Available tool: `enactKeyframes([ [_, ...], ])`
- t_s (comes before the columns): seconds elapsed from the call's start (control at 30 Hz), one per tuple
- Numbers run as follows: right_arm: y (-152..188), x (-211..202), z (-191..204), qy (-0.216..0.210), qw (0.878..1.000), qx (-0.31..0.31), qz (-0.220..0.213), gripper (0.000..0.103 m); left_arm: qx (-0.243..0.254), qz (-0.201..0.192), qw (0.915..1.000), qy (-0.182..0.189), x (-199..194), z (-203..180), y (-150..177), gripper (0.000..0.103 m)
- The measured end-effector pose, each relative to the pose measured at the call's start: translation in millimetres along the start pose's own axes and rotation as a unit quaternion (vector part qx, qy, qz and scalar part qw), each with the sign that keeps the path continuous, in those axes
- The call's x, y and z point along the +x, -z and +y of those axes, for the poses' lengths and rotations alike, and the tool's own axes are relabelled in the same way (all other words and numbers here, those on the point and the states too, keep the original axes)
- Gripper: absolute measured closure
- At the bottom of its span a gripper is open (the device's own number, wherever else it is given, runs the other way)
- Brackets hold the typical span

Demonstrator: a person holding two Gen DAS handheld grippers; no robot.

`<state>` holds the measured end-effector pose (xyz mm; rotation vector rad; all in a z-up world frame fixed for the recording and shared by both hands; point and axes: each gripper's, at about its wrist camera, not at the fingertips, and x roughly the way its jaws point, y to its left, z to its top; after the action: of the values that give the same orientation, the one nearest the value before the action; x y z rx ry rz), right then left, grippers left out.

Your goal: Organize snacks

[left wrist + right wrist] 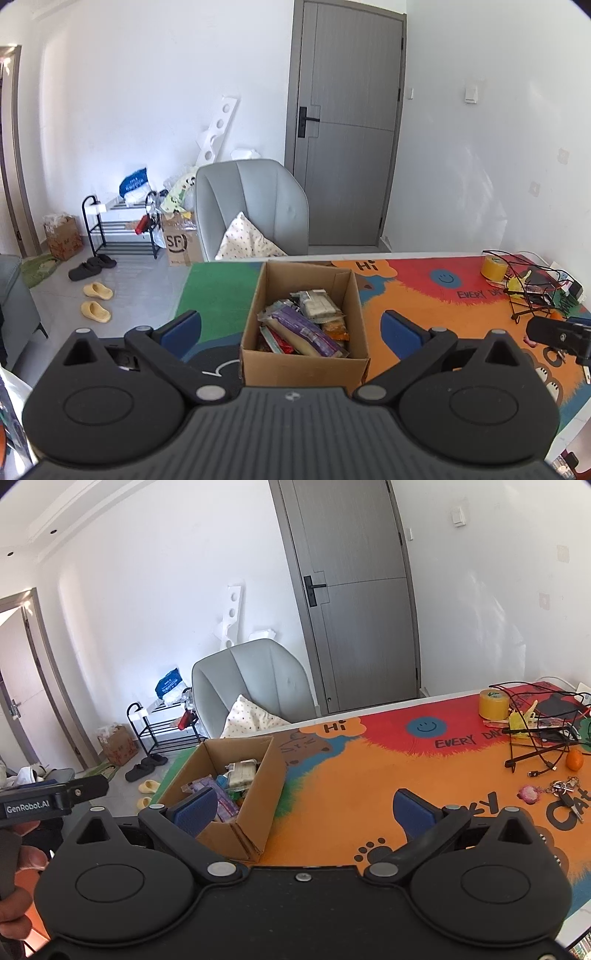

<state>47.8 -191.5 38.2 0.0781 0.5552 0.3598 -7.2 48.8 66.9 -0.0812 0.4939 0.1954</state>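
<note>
Brown box (303, 363), purple packet (306, 328), orange mat (369, 794)

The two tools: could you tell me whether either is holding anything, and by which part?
Nothing is held. The left tool and right tool are both open and empty.

You are looking at one cardboard box (303, 363), one tape roll (494, 267), one orange (574, 759), two yellow slippers (96, 301), two dark slippers (91, 266), one chair (255, 199).
</note>
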Motion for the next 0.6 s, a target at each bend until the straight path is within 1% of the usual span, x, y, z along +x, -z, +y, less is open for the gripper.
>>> enactKeyframes([
  [0.17, -1.0, -10.9, 0.8, 0.014, 1.000, -0.015, -0.003, 0.000, 0.001, -0.003, 1.0000, 0.001, -7.7, 2.2, -0.9, 0.000],
  [0.37, -0.7, -15.3, -1.9, 0.020, 1.000, -0.022, -0.004, 0.000, 0.011, -0.001, 0.9999, 0.010, -6.4, -3.5, 0.0, 0.000],
  [0.6, 2.3, -13.7, 2.0, 0.017, 0.999, -0.032, 0.005, 0.000, 0.013, 0.003, 0.9998, 0.016, -6.0, -4.8, 3.6, 0.000],
])
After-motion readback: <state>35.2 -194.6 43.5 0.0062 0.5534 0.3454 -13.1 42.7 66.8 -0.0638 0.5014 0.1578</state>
